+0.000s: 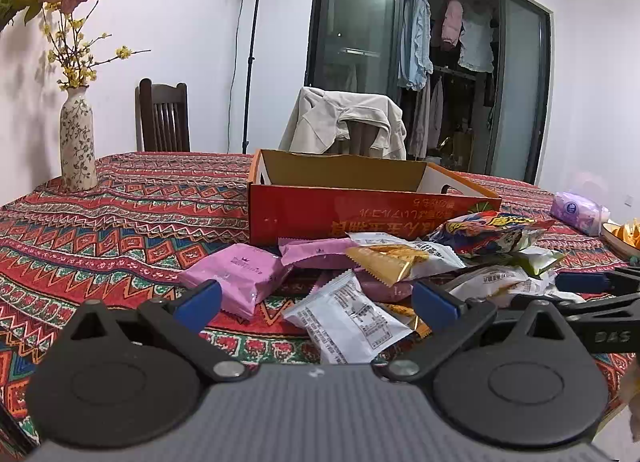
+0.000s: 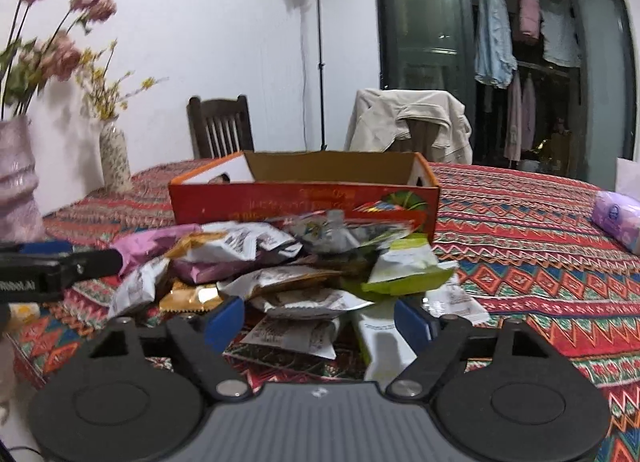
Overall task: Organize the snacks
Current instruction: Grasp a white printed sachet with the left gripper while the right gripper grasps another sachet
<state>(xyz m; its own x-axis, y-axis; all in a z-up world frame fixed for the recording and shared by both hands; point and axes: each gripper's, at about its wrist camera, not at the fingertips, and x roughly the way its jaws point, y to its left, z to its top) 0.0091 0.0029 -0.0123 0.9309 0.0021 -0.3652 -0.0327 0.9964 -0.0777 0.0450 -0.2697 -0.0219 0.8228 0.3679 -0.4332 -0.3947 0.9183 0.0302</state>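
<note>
Snack packets (image 1: 372, 278) lie in a loose, overlapping heap of crinkled foil and plastic on the red patterned tablecloth (image 1: 132, 214), just in front of the open red cardboard box (image 1: 360, 214): pink pillow packs (image 1: 236, 274) on the heap's left side, a gold-and-white packet (image 1: 400, 258) over them, a white packet with printed label text (image 1: 348, 318) nearest the left gripper, a bright multicoloured bag (image 1: 492, 232) leaning against the box front, and a lime-green-and-white packet (image 2: 404, 270) on the right side. The box stands upright with its brown inside showing and its near wall touching the pile. To the left of the heap the cloth is bare as far as the speckled ceramic vase of yellow sprigs (image 1: 78, 138); to the right it runs clear toward a purple tissue pack (image 2: 618, 218). The left gripper (image 1: 316, 302) hangs low over the heap's near edge, jaws spread wide with nothing pressed between the blue pads. The right gripper (image 2: 318, 320) sits low at the other side, jaws apart around blurred packets, no pad visibly pressing any. Behind the table stand a dark wooden chair (image 1: 164, 118), a chair draped with a beige jacket (image 1: 348, 122) and a lamp on a thin stand (image 1: 252, 50).
</note>
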